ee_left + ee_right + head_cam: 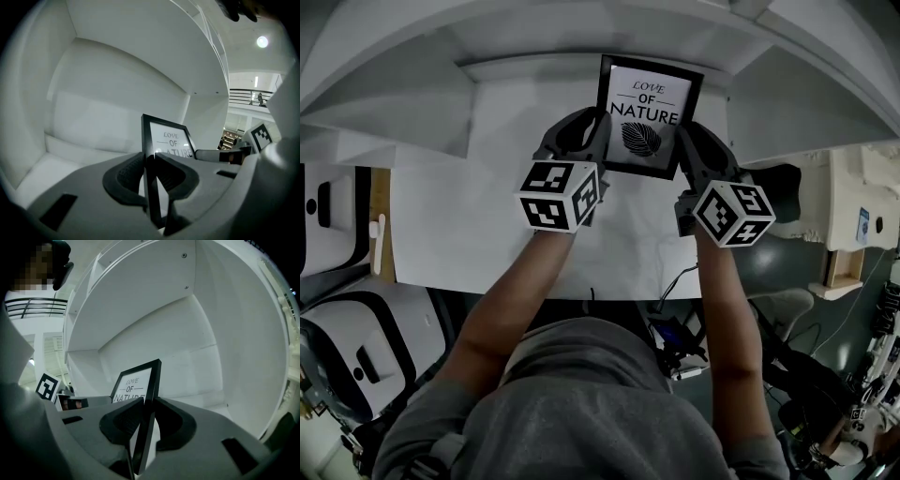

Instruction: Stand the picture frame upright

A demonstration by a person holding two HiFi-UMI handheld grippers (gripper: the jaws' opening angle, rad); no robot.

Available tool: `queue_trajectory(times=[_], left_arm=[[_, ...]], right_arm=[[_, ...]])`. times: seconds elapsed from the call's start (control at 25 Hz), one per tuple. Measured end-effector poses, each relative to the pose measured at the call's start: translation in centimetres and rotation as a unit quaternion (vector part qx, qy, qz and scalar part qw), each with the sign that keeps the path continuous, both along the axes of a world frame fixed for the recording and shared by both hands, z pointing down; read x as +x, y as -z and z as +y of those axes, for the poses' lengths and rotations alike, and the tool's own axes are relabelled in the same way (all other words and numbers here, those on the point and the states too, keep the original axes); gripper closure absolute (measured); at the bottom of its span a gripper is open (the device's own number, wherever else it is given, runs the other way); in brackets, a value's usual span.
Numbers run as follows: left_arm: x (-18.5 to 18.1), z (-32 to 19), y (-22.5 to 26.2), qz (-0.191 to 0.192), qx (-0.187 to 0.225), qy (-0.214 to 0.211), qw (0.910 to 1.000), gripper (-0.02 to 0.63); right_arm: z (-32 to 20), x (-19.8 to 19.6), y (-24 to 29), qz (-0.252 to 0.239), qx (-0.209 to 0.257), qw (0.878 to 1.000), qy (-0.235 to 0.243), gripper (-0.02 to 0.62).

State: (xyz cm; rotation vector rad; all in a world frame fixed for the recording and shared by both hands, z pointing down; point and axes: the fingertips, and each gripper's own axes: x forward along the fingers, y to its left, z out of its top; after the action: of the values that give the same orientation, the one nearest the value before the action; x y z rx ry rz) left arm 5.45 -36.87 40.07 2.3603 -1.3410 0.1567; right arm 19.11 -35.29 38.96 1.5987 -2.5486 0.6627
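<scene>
Head view: hand-held grippers (598, 131) (690, 142) pinch opposite edges of picture frame (647, 105).

Black rectangular picture frame (649, 114) with white "LOVE OF NATURE" leaf print: lower corners covered in head view by grey left gripper (598, 131) and grey right gripper (692, 141). Both gripper views: frame's bottom edge hidden behind jaws, so contact with white shelf surface (487, 216) cannot be told. Left gripper view: "NATURE" cut off by jaw, leaf hidden. Person's hands hidden under black-and-white marker cubes (558, 194). Distant figure on balcony (260, 98): too small to make out.
</scene>
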Motion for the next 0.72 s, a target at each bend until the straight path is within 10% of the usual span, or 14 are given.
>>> queue_trajectory(times=[0.72], left_arm=[[1.4,-7.8,-4.0,-0.003,-0.016,-0.009,0.9998,0.531]], right_arm=[[-8.9,1.3,-3.1,0.017,0.014,1.000,-0.003,0.502]])
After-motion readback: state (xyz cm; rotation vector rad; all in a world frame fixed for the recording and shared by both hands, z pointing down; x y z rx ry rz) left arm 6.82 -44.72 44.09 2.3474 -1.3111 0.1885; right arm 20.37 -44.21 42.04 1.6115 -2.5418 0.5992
